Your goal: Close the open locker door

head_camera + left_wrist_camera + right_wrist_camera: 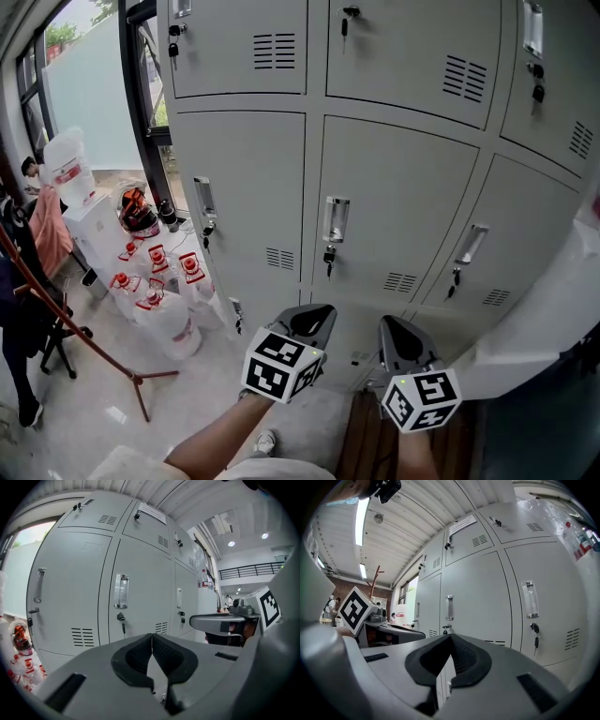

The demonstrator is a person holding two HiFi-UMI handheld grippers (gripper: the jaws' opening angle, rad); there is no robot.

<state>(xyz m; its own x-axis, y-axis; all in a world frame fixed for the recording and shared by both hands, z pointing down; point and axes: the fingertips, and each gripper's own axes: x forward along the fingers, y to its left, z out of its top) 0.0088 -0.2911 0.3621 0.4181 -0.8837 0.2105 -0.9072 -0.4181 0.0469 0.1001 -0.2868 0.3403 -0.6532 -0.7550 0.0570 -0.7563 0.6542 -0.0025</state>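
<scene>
From here I have both claws low in the head view, side by side and aimed at the locker bank. The left claw points slightly downward. Its own view shows its pads pressed tip to tip with nothing between them, so it is clenched and empty. My left forearm comes up from the bottom edge, bare, with the marker cube riding above the wrist.

The right claw sits just beside it, held level. Its view also shows the pads meeting at the tip around nothing, so it too is clenched and empty. Each gripper view catches the other claw off to one side, and the two are near each other but not touching.

The open locker door shows as a pale panel swung out from the bank at the right edge of the head view. It slants down towards the right claw and lies just to that claw's right. I cannot tell whether the claw touches it.

The doors straight ahead are closed, and the middle one has a clear handle with a key hanging below. Water bottles stand on the floor to the left, near a wooden stand.
</scene>
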